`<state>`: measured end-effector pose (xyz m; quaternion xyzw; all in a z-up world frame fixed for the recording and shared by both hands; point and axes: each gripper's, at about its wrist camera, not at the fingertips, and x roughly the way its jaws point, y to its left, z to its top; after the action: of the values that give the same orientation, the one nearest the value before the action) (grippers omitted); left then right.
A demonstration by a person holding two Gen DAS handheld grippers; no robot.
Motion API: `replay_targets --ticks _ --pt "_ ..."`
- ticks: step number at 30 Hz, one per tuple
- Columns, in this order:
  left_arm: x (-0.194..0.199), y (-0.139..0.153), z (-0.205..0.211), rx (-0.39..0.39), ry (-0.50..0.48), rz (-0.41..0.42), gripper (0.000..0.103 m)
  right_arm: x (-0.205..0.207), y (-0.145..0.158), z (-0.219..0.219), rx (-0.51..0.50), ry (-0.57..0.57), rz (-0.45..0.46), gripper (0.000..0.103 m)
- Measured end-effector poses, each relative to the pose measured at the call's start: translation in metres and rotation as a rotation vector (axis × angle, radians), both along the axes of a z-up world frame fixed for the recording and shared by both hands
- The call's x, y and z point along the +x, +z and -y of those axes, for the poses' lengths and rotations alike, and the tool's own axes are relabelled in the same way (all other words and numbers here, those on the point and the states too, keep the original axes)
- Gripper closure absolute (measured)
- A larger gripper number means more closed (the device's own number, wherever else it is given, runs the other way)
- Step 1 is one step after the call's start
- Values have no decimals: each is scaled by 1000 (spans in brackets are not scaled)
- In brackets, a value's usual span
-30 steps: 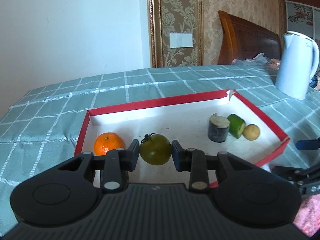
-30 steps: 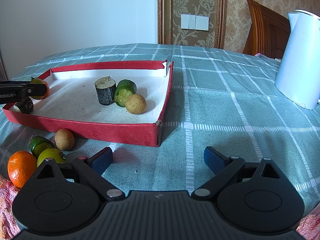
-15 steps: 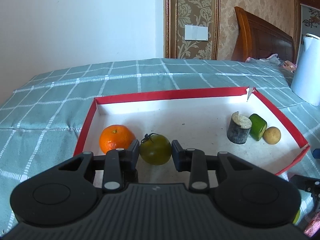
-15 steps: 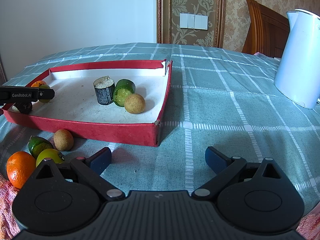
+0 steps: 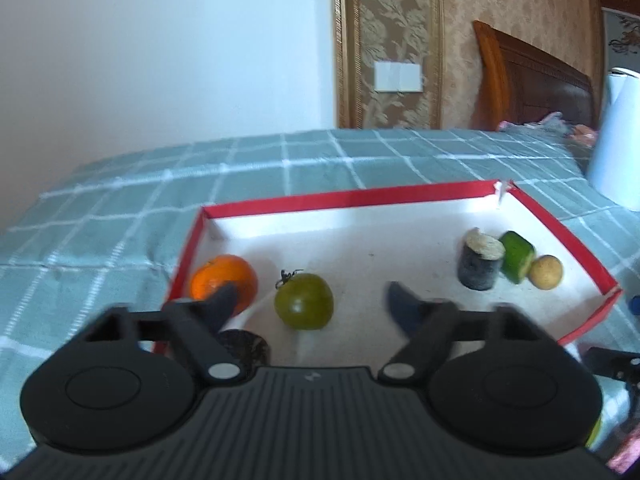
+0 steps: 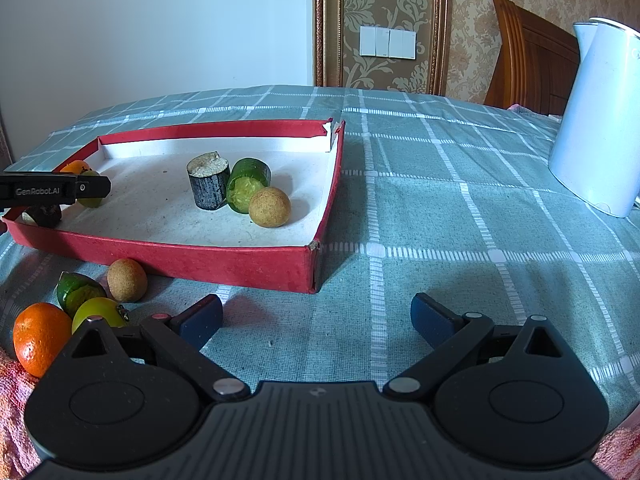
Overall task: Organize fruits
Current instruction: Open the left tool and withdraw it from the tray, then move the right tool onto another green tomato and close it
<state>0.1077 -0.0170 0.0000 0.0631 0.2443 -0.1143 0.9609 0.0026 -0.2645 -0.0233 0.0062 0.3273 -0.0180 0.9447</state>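
Observation:
A red-walled tray with a white floor lies on the checked cloth. In it sit a green tomato, an orange, a dark cylinder, a green cut fruit and a small tan fruit. My left gripper is open around the tomato, not touching it. My right gripper is open and empty over the cloth in front of the tray. Outside the tray lie an orange, a yellow fruit, a green fruit and a tan fruit.
A white kettle stands at the right on the cloth. A dark round object lies at the tray's near left corner. A pink cloth lies at the near left. A wooden headboard stands behind.
My left gripper has opened and let go of the green tomato, which now rests on the tray floor beside the orange. The right gripper has stayed open and almost still.

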Motion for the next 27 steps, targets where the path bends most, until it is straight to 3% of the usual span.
replay_targets --ticks 9,15,21,27 --pt "-28 8 -23 -22 53 10 14 0 0 0 0 0 0 1" --pt "-71 12 -46 -62 77 49 1 0 0 0 0 0 0 1" --pt "-87 -7 -53 -67 65 -37 0 0 0 0 0 0 0 1" --pt "-76 -16 -66 -140 85 -131 0 0 -2 -1 8 12 3 1"
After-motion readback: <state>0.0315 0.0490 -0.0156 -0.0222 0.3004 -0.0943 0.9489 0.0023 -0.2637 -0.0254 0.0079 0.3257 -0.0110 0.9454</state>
